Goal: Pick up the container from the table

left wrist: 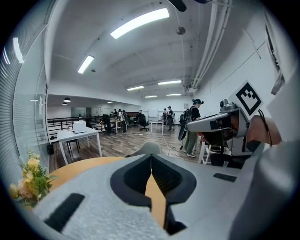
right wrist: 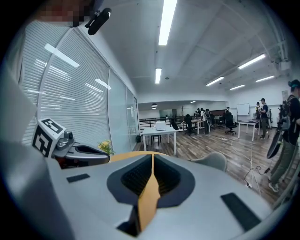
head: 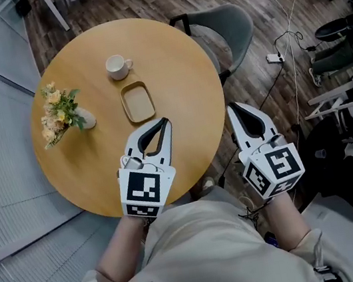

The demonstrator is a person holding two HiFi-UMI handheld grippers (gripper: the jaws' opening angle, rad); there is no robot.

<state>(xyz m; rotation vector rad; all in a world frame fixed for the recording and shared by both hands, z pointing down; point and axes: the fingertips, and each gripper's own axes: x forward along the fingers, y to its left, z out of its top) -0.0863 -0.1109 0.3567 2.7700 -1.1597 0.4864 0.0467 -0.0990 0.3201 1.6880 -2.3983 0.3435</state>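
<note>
The container (head: 137, 102), a shallow tan rectangular tray with nothing in it, lies near the middle of the round wooden table (head: 177, 69). My left gripper (head: 165, 121) hovers over the table's near part, its shut tips just right of and below the container, apart from it. Off the table's right edge is my right gripper (head: 233, 108), shut as well. In the left gripper view the jaws (left wrist: 151, 157) meet with nothing between them. The right gripper view shows the same (right wrist: 152, 157). The container is hidden in both gripper views.
A white cup (head: 117, 66) stands just beyond the container. A vase of yellow flowers (head: 60, 113) is at the table's left. A grey chair (head: 230, 26) sits at the far right of the table. Cables and bags lie on the floor to the right.
</note>
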